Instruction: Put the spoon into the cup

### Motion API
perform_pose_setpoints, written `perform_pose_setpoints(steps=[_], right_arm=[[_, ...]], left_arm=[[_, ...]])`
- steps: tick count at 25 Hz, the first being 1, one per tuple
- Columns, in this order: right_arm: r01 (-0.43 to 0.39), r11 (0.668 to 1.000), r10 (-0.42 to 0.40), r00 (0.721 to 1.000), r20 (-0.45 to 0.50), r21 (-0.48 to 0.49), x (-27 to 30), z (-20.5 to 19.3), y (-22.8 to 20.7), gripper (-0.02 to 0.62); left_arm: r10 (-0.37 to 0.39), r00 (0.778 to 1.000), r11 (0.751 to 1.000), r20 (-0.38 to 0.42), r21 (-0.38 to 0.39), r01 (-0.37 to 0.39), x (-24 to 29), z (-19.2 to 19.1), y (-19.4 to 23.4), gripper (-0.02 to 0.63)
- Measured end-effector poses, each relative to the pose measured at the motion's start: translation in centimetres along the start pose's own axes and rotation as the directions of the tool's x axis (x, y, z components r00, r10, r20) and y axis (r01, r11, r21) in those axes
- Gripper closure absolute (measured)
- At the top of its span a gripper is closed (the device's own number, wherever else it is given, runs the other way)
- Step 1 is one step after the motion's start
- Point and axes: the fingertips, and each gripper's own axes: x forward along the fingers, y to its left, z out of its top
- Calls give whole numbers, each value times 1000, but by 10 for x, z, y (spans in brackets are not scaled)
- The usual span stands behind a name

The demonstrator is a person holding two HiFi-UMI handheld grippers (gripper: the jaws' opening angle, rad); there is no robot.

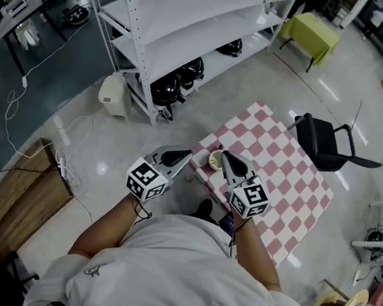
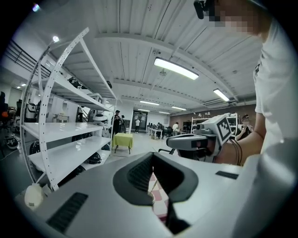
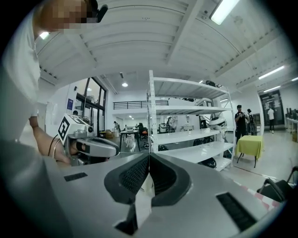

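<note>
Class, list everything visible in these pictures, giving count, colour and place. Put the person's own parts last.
cup: one, pale, on the table's near corner
table: one, pink and white checks, ahead of the person
shelf rack: one, white, beyond the table at left
chair: one, black, by the table's right side
small table: one, yellow-green cloth, far back
wooden board: one, brown, floor at left
left gripper: one, grey, jaws together, empty
right gripper: one, grey, jaws together, empty
</note>
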Motion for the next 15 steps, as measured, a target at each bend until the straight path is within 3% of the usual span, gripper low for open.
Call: perform_pose_setpoints(steps=[8,15], right_arm=[[-36,999,36,999,1,-22,-11,9,33,563],[-60,998,60,998,21,-28,-25,16,26,562]], left_arm=[[-10,1000,1000,26,-8,10,-21,5,-12,592],[17,999,1000,39,-8,-17,-19,11,-24,592]])
